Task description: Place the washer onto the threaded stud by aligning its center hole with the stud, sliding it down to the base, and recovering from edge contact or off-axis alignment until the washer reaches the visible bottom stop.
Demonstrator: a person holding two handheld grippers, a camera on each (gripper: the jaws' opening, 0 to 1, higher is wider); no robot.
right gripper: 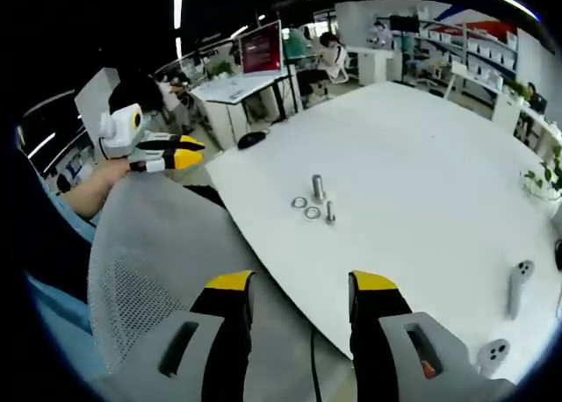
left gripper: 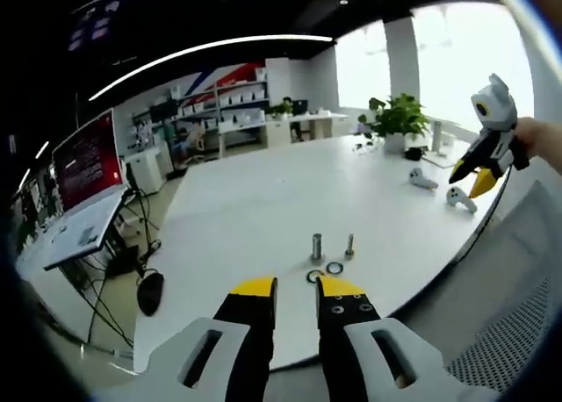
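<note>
Left gripper (left gripper: 297,290): your fingers narrowly parted, empty; nearer the parts
Washers (left gripper: 325,272): two, flat on the desk (left gripper: 263,209), just ahead of those fingertips
Stud (left gripper: 349,246): upright, just beyond
Right gripper (right gripper: 302,288): fingers wide, empty; well back

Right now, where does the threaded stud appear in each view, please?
Left gripper view: the threaded stud stands low of centre on the white table, just above the left tongs.
Right gripper view: the stud is near centre, well above the right tongs.
Shared landmark: two washers beside it.
</note>
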